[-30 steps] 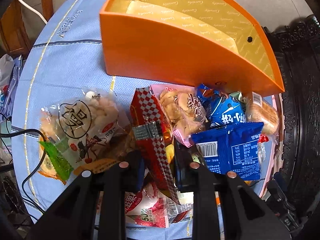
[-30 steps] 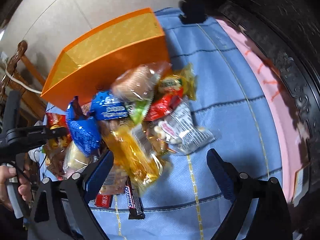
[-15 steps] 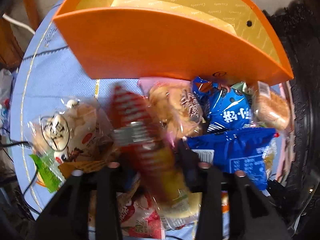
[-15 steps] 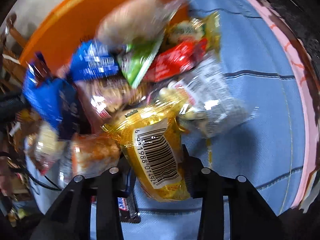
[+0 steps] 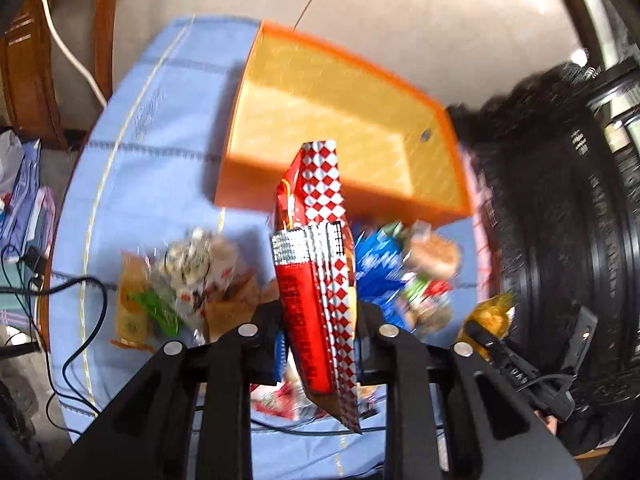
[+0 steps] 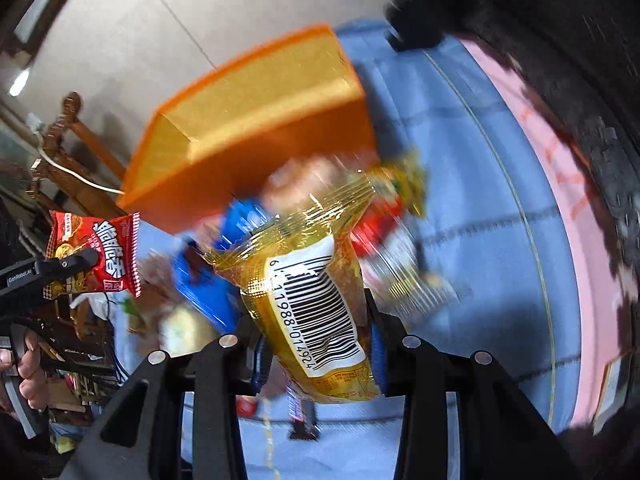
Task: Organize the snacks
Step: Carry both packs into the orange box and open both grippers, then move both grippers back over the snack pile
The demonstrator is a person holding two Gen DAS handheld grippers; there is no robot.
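Note:
My left gripper is shut on a red packet with a red-and-white checked edge and holds it lifted over the pile, in front of the orange box. In the right wrist view the same red packet hangs at the left in that gripper's fingers. My right gripper is shut on a yellow packet with a barcode, raised above the heap. The orange box shows no snacks inside. Blue packets and a clear bag of puffs lie on the cloth below.
A blue tablecloth covers the round table. Dark carved furniture stands close on the right. Cables trail over the left edge, near a wooden chair. A chocolate bar lies near the front edge. A person's hand grips the left handle.
Both grippers have risen, each lifting its packet off the pile. The right gripper went from wide open to shut on the yellow packet. The box interior has come into fuller view.

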